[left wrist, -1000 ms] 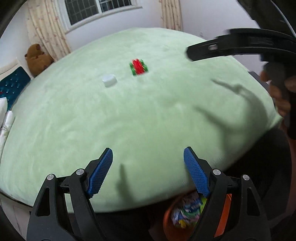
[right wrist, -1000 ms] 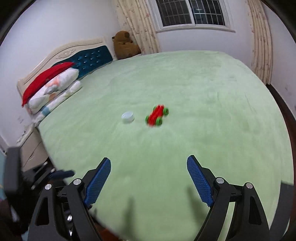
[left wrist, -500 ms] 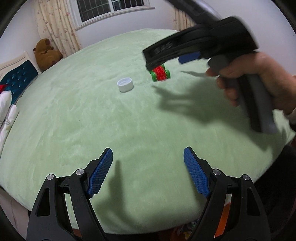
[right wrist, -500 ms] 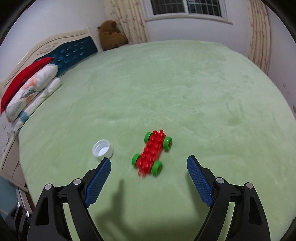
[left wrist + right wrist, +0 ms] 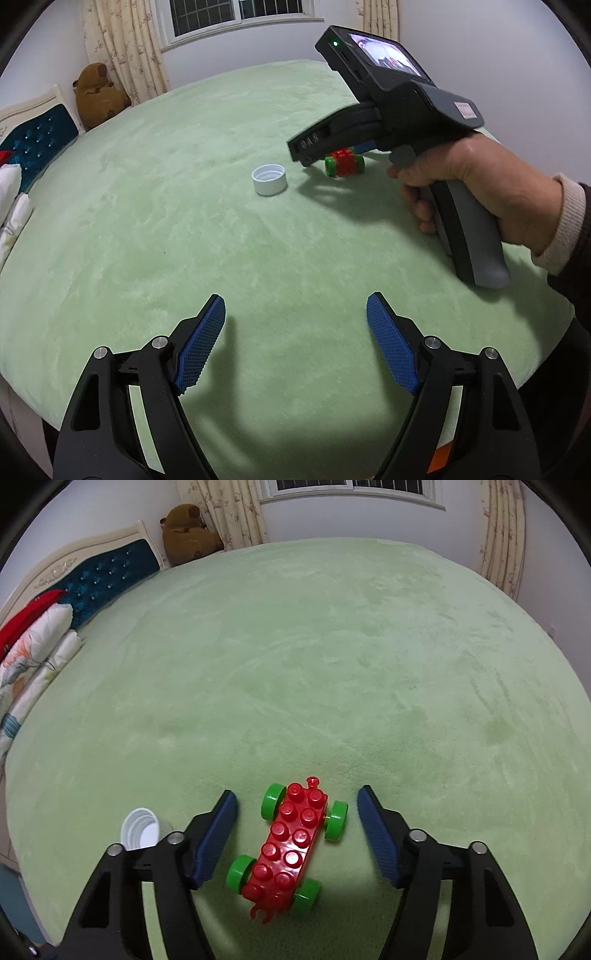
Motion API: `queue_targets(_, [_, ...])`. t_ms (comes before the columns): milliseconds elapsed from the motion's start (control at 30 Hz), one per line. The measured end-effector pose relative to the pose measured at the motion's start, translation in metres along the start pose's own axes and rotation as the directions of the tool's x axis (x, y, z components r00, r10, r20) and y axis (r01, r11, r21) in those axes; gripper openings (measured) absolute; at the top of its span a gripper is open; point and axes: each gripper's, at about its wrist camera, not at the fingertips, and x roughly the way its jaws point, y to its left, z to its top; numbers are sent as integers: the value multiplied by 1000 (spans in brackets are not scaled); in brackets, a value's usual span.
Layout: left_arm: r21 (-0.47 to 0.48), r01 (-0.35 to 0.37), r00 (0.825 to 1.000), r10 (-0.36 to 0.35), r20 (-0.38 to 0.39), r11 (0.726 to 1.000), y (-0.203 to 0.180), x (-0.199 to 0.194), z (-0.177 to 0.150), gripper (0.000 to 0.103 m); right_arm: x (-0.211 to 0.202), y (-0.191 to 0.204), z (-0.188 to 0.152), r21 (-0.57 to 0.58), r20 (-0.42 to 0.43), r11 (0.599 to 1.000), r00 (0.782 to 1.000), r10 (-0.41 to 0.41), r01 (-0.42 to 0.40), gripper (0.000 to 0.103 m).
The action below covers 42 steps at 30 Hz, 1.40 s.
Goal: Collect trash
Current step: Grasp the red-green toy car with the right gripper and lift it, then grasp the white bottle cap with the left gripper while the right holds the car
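Right wrist view: the right gripper (image 5: 295, 830) straddles a toy car (image 5: 290, 849) lying on the green bed (image 5: 332, 664). Its jaws are closing, the blue pads (image 5: 216, 836) each standing just clear of the wheels. The car is a flat red brick chassis with two rows of round studs, four bright green wheels and a small hook at each end. A white bottle cap (image 5: 142, 829), open side up, sits just beside the left finger. The left gripper (image 5: 295, 347) hovers spread over bare bedding, pinching nothing.
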Motion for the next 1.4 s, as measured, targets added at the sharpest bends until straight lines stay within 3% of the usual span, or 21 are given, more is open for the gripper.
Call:
queue_targets(133, [-5,-6,1000,6,-1,1000,3,2,5,77,-4,3,-5,-20,9,1000,1000,-3,3,39])
queue_targets(533, [-39,-18,1000,18,-13,999,15,10,19,77,-34,-13,-18,-43,17,999,999,34,-33,39])
queue_targets(867, [-111,-29,1000,27,-15,993,30,50,68,77,-85,-60,-63,-23,35,999,998,48,-48,39])
queue_targets(1000, [-76,-44,999,43,-26,996,28,69,82,77,-102,-73,-80,0,50,997,996,75,-75,39])
queue_targets(1400, [-65,37,999,-39,-27,997,40,114,107,74,-134,-80,-112,32,88,992,989,120,-123,39])
